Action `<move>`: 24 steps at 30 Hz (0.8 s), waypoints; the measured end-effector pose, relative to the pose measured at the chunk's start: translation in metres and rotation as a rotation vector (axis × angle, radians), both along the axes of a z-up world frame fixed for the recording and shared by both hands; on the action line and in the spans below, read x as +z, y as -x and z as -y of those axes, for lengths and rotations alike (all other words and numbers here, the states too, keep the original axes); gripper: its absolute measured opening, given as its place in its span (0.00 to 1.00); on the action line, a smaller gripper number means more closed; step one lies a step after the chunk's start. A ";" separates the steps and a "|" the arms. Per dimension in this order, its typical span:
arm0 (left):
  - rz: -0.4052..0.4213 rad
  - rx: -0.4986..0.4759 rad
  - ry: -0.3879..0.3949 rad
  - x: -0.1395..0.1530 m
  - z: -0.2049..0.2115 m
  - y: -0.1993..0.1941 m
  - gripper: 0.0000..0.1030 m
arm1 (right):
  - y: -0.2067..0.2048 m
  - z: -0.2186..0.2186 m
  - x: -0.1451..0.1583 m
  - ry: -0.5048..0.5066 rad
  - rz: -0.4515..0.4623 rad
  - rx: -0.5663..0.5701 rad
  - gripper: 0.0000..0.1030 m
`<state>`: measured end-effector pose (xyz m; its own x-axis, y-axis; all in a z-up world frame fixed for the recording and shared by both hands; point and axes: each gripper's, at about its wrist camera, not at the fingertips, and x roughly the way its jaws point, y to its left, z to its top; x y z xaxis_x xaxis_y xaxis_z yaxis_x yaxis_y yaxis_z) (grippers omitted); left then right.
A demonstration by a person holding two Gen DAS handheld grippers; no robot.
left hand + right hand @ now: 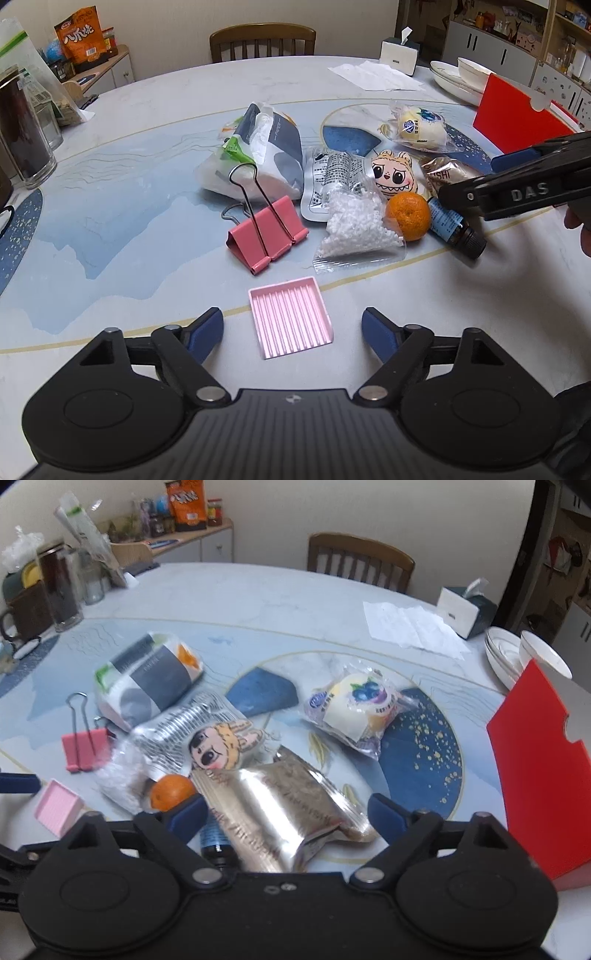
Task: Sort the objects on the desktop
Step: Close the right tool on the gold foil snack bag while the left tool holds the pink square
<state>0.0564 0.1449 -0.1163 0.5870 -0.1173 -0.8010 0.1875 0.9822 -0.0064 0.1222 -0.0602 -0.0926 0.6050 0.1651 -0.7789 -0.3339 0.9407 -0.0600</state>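
The right gripper, spread open and empty, is hovering over the foil pouch at lower centre, its long axis running up-left. The left gripper, also open, is framing the pink tray.

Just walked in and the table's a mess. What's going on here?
A person holding a gripper in each hand is starting to sort a pile of small things. Neither holds anything yet. The left gripper is open over the pink ridged tray. The right gripper is open above the shiny foil packet, next to the tangerine and the dark dropper bottle. The pink binder clip and wrapped blueberry bun lie untouched.
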 end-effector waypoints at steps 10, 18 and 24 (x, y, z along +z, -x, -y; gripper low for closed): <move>0.022 -0.014 -0.006 0.001 -0.001 -0.004 0.60 | -0.009 0.006 0.001 -0.060 -0.042 -0.045 0.66; 0.014 -0.014 0.000 0.003 -0.003 -0.006 0.44 | -0.010 0.007 0.005 -0.061 -0.042 -0.061 0.56; 0.013 -0.010 0.015 0.004 -0.007 -0.009 0.41 | -0.007 0.012 0.011 -0.062 -0.043 -0.083 0.44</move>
